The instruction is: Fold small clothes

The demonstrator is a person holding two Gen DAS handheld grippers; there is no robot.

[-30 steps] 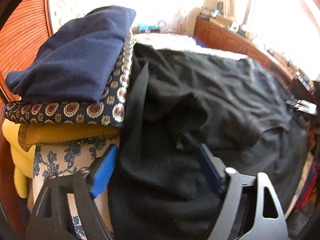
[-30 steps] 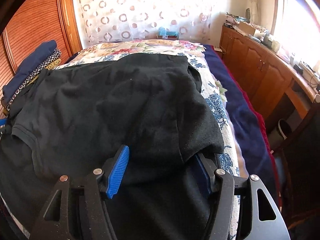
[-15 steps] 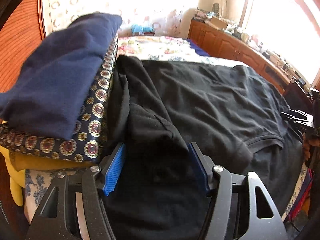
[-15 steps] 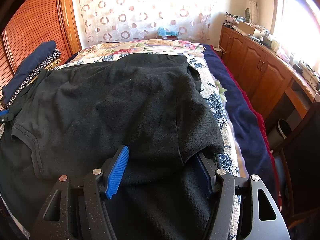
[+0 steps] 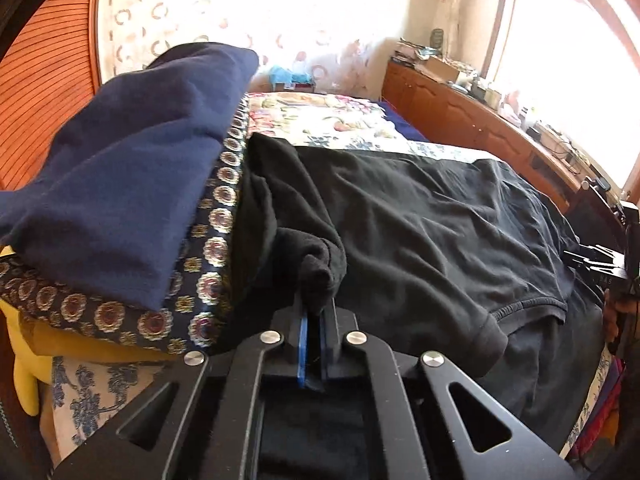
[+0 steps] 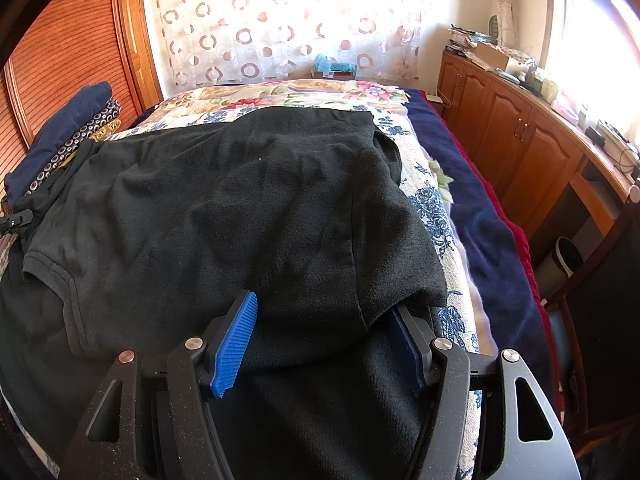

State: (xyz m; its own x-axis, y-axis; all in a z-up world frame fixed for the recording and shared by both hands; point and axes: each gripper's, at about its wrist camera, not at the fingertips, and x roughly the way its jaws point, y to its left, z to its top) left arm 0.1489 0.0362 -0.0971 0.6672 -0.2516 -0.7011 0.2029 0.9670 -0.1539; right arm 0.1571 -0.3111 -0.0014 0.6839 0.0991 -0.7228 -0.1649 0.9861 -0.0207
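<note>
A black T-shirt [image 5: 420, 232] lies spread across the bed, its sleeve folded over the body; it fills the right wrist view [image 6: 248, 208] too. My left gripper [image 5: 314, 316] is shut on a bunched fold of the shirt's left edge, beside the stack of folded clothes. My right gripper [image 6: 324, 340] is open, with its blue pads either side of the shirt's folded right corner, which lies between them. The right gripper shows at the far right of the left wrist view [image 5: 596, 264]. The left gripper shows at the far left of the right wrist view [image 6: 16, 220].
A stack of folded clothes, navy [image 5: 132, 184] on top of a patterned piece [image 5: 208, 248], sits at the bed's left edge. A floral bedspread [image 6: 280, 96] covers the bed. A wooden cabinet [image 6: 516, 144] runs along the right wall. A louvred wooden wardrobe [image 6: 68, 56] stands left.
My left gripper moved in on the shirt's left edge and closed from open onto a bunch of black fabric. My right gripper stayed open and nearly still.
</note>
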